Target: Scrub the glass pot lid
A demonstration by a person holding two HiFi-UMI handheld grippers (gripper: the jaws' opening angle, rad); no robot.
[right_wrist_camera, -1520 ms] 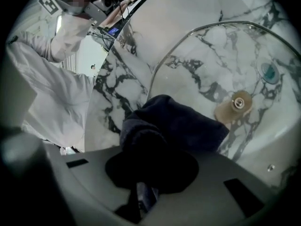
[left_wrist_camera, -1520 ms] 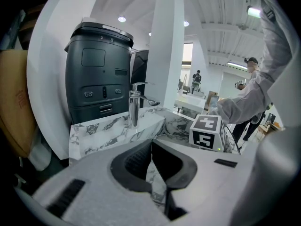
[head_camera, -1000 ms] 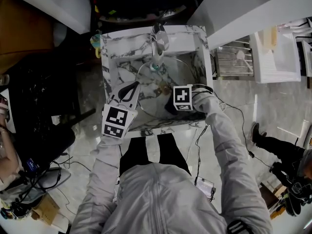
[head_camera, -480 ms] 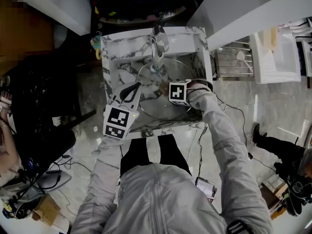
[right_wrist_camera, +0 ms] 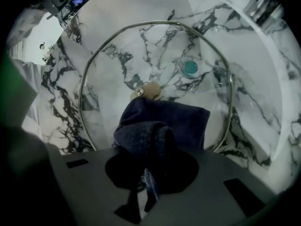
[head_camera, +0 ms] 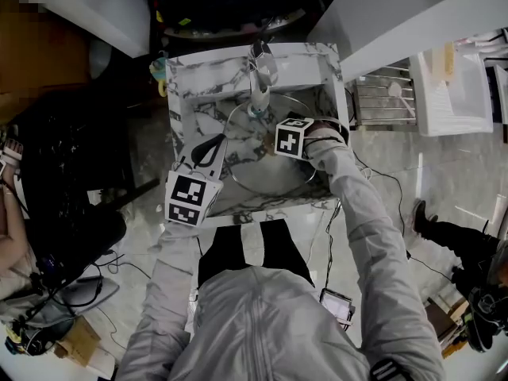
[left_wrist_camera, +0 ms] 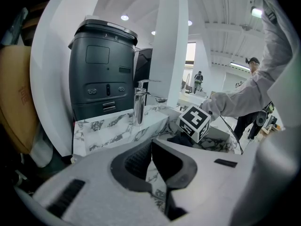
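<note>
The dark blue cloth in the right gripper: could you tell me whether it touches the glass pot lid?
Touching. The right gripper view shows the dark blue cloth, clamped in the right gripper, pressed on the glass pot lid beside its knob.

floor (head_camera: 444,185): glossy pale marble tile | ceiling: recessed spotlights (left_wrist_camera: 124,18) lit | pillar (left_wrist_camera: 171,46): white

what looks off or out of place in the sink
Nothing stands out. The glass lid lies flat in the marble sink, looks intact, and the right tongs clamp a dark blue cloth against it beside the knob.
</note>
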